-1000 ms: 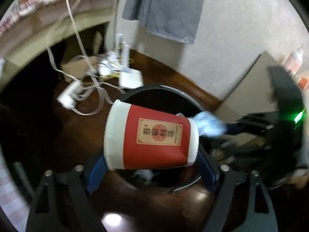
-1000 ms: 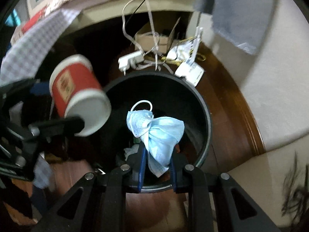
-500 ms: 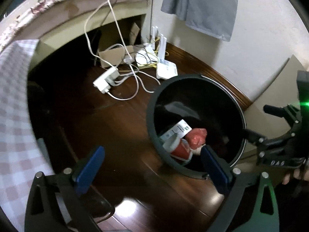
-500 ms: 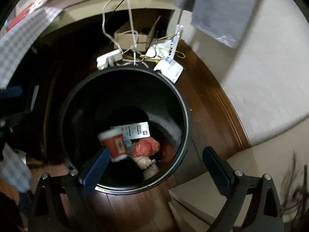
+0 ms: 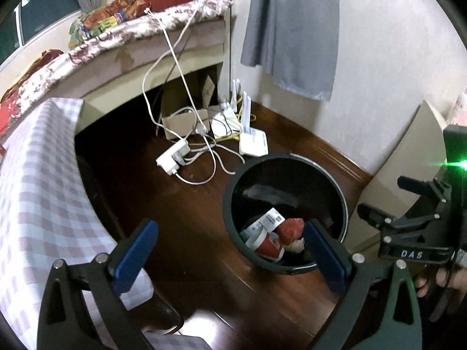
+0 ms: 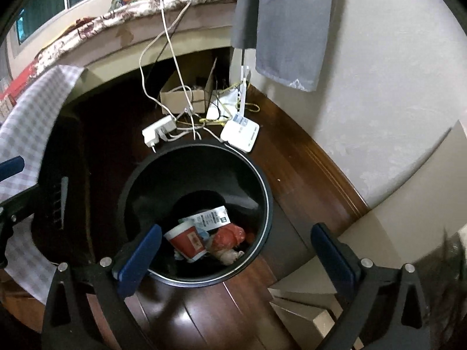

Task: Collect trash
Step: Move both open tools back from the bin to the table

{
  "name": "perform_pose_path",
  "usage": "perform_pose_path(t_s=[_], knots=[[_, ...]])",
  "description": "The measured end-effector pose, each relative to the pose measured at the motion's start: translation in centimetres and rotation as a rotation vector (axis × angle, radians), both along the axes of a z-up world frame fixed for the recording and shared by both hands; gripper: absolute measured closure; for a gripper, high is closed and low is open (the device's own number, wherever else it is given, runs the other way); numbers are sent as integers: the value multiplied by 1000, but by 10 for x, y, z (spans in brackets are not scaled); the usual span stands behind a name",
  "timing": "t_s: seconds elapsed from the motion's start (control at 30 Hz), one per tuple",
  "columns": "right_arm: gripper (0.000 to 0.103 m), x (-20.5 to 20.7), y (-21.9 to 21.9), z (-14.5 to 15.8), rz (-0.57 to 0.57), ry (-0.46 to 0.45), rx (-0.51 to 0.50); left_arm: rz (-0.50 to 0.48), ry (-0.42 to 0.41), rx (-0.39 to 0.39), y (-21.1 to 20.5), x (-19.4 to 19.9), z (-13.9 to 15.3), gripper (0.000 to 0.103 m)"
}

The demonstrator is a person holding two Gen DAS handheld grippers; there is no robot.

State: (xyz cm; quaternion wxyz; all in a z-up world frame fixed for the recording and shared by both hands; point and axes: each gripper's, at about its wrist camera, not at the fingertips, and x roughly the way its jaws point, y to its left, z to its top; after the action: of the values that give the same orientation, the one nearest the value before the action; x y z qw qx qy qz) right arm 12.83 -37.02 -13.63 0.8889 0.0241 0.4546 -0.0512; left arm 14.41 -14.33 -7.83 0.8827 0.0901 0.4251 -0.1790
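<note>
Nearest to me, the left gripper point(image 5: 230, 250) hangs with its blue pads spread wide and nothing between them. The right gripper point(image 6: 236, 253) is the same: its jaws have just been opening, they stand far apart, and they grip nothing. In the left view the black frame of the right gripper point(image 5: 408, 227) shows at the right edge with a green light glowing on it, and a bit of the person's hand point(image 5: 440, 280) shows beneath it.

Just below both tools stands the black round bin point(image 6: 264, 186) on the dark wooden floor point(image 6: 204, 315). The trash lies at its bottom: the red paper cup point(image 6: 186, 242) on its side, a crumpled red wrapper point(image 6: 229, 234) touching it, and a white printed label point(image 6: 213, 218) behind them. The left view shows the same cup point(image 5: 267, 245) low in the bin point(image 5: 230, 204).

To the left a checked cloth point(image 5: 38, 192) drapes over some furniture. Beyond the bin sit a white power strip point(image 6: 157, 132), a white router point(image 6: 240, 134), tangled cables and a cardboard box point(image 6: 182, 97). Farthest off, a grey cloth point(image 6: 286, 29) hangs against the pale wall, beside a bed with a patterned cover point(image 5: 122, 40).
</note>
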Motion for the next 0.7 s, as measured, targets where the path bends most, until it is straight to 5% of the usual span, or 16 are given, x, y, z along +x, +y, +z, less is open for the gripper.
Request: perform_pose_path(t_s=[0.7], knots=[[0, -1, 59, 63, 72, -133, 9, 115, -146, -52, 67, -27, 73, 2]])
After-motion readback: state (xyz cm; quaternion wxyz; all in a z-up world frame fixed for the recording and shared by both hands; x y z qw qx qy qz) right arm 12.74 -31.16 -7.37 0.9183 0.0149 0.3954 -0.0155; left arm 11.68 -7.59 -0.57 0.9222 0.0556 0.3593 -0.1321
